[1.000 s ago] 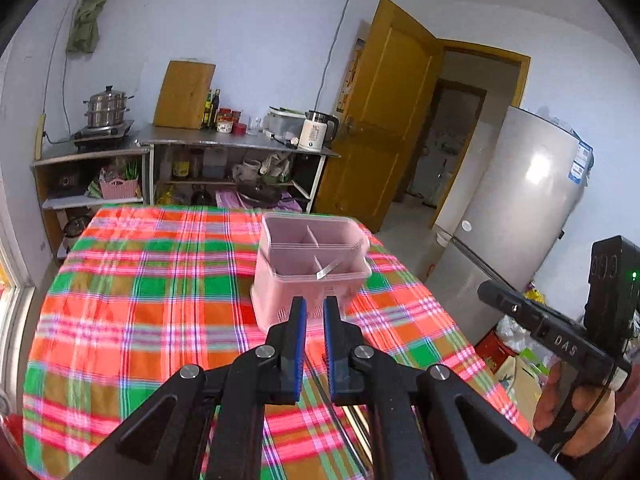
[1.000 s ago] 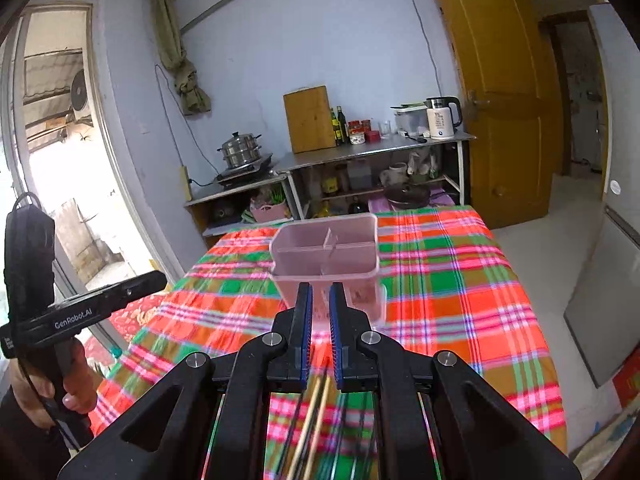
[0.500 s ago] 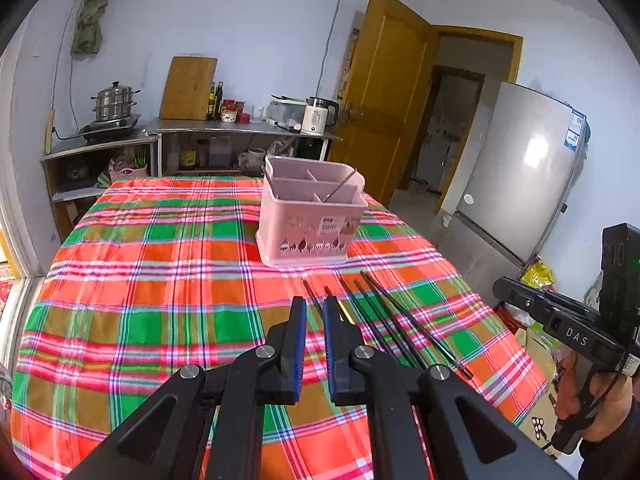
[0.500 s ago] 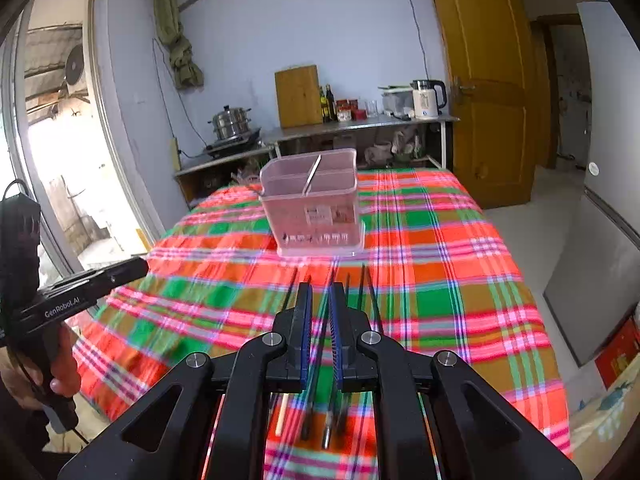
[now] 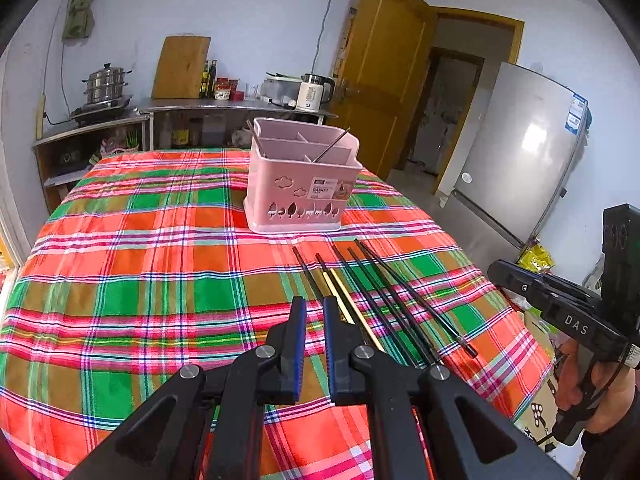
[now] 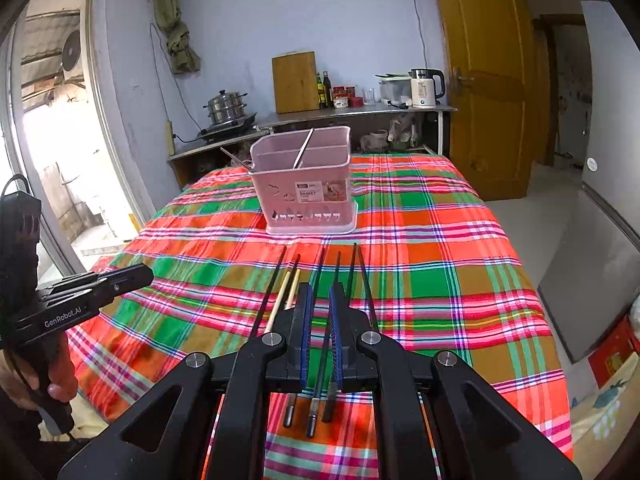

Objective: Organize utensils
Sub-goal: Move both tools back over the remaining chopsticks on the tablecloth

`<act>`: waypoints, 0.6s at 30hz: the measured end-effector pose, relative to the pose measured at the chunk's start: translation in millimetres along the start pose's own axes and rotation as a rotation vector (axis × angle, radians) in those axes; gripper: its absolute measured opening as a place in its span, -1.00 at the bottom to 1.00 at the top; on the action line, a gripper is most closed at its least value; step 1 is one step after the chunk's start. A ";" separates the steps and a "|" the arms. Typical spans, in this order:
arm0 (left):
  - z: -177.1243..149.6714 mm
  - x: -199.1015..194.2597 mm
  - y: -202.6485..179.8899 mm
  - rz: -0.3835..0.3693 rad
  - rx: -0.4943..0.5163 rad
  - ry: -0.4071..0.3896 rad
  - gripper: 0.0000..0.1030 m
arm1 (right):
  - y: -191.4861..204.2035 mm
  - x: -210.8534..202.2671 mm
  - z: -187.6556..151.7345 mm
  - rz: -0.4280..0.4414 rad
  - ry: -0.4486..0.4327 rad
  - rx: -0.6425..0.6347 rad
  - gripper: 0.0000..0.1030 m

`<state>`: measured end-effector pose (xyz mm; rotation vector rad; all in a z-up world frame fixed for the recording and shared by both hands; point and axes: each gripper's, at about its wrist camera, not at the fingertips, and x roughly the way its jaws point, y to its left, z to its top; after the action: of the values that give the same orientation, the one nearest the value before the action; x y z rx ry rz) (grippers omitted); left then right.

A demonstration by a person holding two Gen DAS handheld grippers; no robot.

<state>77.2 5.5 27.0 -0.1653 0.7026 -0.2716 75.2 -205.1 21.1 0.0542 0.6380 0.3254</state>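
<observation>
A pink utensil basket (image 5: pixel 302 182) stands on the plaid tablecloth (image 5: pixel 132 264), with two metal utensils leaning inside; it also shows in the right wrist view (image 6: pixel 306 184). Several black and light-coloured chopsticks (image 5: pixel 380 300) lie on the cloth in front of it, also seen in the right wrist view (image 6: pixel 320 288). My left gripper (image 5: pixel 314 312) hovers above the cloth just left of the chopsticks, jaws nearly closed with a narrow gap, holding nothing. My right gripper (image 6: pixel 320 300) hovers over the chopsticks' near ends, jaws nearly closed, holding nothing.
A counter (image 6: pixel 352 110) with kettle, pot, bottles and a cutting board stands behind the table. A yellow door (image 6: pixel 484 76) and a grey fridge (image 5: pixel 524 148) are to the right. The table's right edge (image 5: pixel 516 312) is near the chopsticks.
Both grippers have pulled back and away from the basket toward the near side of the table. The chopsticks have come into view on the cloth. Jaws stay the same.
</observation>
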 end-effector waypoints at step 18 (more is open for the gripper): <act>28.8 120.7 11.9 -0.013 -0.069 0.160 -0.53 | -32.4 89.9 6.5 -0.049 0.170 -0.024 -0.74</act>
<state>186.5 -17.8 -28.2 -0.2150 0.8707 -0.2751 156.0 -207.2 -30.3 -0.0128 0.8027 0.2922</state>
